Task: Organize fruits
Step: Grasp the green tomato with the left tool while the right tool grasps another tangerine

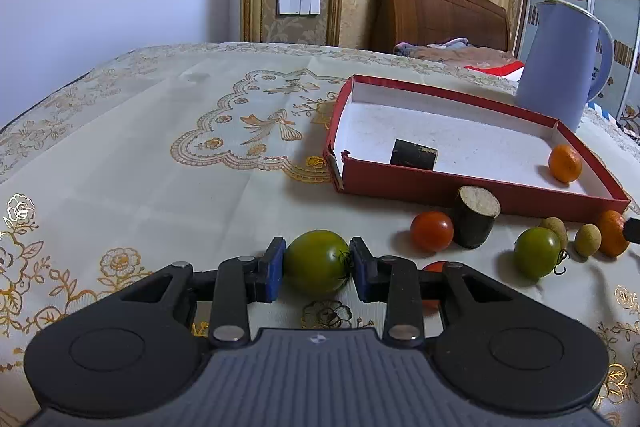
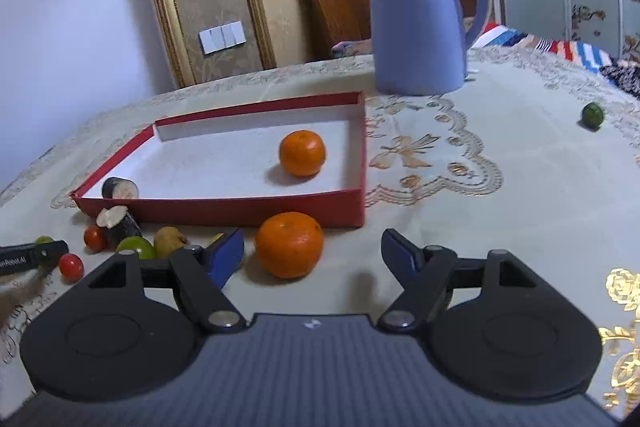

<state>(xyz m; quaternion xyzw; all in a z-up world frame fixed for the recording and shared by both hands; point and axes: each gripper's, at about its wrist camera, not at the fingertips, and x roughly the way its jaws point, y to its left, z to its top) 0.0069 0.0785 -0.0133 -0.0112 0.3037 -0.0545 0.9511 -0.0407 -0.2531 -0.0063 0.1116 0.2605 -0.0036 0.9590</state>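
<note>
A green tomato [image 1: 316,261] sits pinched in the left gripper [image 1: 317,267] near the red box [image 1: 440,183]; right gripper [image 2: 314,255] gapes around an orange [image 2: 289,244], untouched.

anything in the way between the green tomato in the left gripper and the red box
Partly. The cut dark cylinder and a red tomato sit before the red box near wall; the left hand-held gripper grips the green tomato, so lifting over should clear them.
</note>
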